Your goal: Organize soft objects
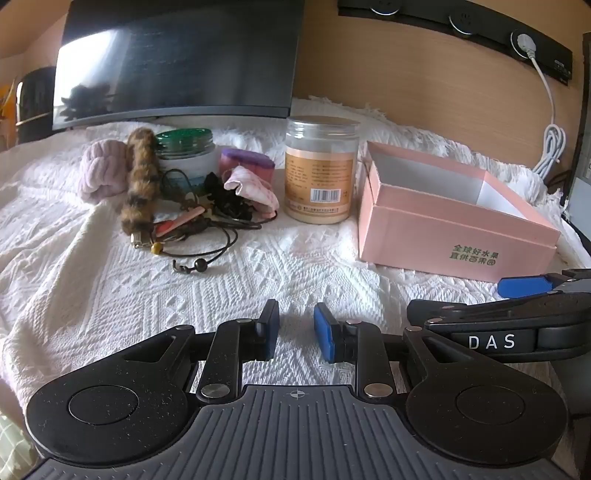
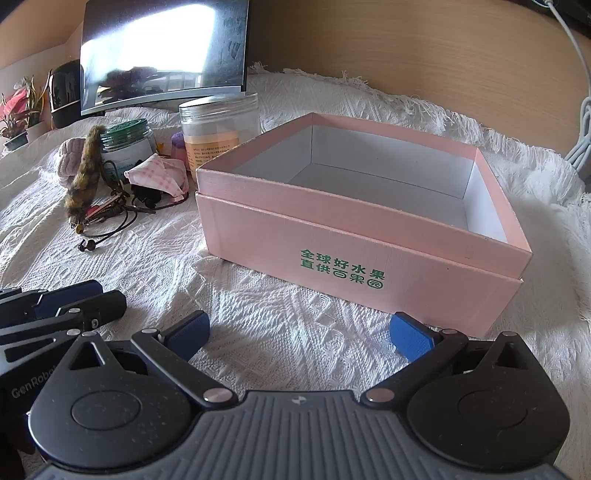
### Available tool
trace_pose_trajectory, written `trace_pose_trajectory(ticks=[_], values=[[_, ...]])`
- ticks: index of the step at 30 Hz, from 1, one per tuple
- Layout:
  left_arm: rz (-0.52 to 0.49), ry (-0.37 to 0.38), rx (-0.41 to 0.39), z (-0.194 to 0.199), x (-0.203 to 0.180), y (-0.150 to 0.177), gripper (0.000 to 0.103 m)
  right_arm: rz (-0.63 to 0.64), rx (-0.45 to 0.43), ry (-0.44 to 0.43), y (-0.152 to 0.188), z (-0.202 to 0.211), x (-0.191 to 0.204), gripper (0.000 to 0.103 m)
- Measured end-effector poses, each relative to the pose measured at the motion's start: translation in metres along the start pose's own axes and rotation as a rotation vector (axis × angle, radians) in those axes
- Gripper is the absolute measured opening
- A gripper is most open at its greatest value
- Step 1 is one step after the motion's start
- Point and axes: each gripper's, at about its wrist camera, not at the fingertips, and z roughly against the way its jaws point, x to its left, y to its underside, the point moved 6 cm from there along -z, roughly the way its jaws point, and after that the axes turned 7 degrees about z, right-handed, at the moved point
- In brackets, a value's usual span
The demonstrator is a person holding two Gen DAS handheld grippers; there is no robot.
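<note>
A pile of soft things lies on the white cloth: a pink headband, a brown furry tail, a pink checked pouch and dark cords. They also show in the right wrist view: the tail and the pouch. An empty pink box stands open to the right. My left gripper is open with a narrow gap, empty, well in front of the pile. My right gripper is wide open, empty, just in front of the box.
A green-lidded jar, a tall clear jar with an orange label and a purple item stand behind the pile. A monitor stands at the back. A wooden wall with a power strip and a white cable rises behind.
</note>
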Motion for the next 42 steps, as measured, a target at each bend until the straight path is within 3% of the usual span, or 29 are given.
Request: trace_pose_trajectory(ticks=[42], values=[[-0.009, -0.005, -0.003, 0.0023, -0.0010, -0.0003, 0.027, -0.004, 0.000, 0.003, -0.0004, -0.0010, 0.0016, 0.103]])
